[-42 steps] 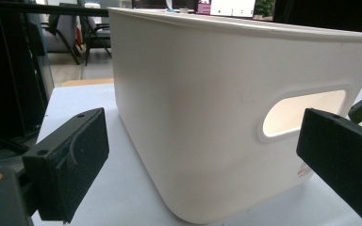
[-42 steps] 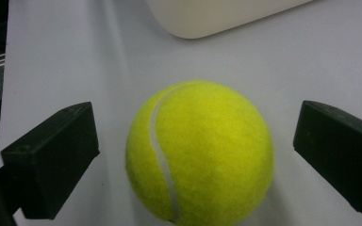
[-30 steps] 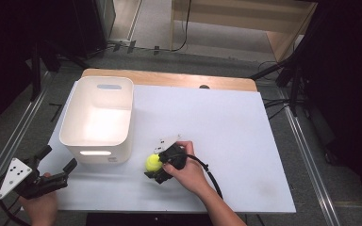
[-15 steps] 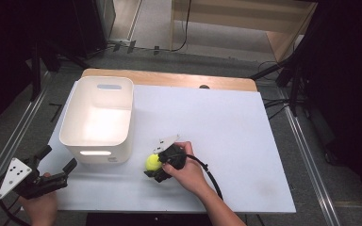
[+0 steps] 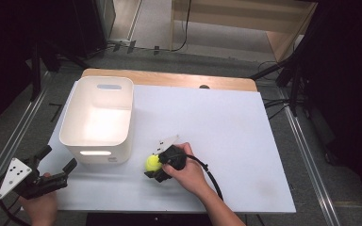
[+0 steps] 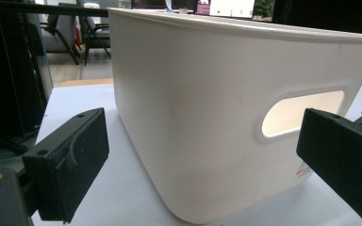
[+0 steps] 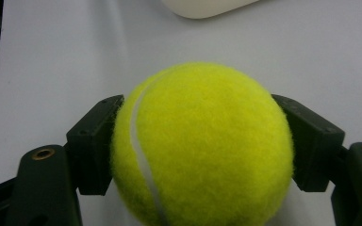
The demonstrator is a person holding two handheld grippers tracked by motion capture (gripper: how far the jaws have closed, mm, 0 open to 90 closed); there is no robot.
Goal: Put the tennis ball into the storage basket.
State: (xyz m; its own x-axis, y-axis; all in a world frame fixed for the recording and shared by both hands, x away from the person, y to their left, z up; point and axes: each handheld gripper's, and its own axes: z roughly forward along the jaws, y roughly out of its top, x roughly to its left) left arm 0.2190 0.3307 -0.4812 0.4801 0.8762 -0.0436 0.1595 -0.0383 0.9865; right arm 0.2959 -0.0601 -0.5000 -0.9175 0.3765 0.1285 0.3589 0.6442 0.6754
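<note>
left gripper (image 5: 56, 165): parked at the table's near-left corner, jaws spread wide with nothing between them; it has not shifted over the last second, and in its own view it looks at the bin's near wall
white bin (image 5: 99, 117): stands empty on the left half of the white table (image 5: 245, 141), handle slot facing the person, same spot as a second ago
tennis ball (image 5: 152, 163): down on the table just right of the bin's near corner, no higher than before
right gripper (image 5: 154, 165): jaws pressed against both flanks of the ball (image 7: 202, 146), pose unchanged
change: almost none; the clamp looks settled but no lift has begun
meaning: probably the grasp is done, and carrying the ball up over the bin's rim is the step left
</note>
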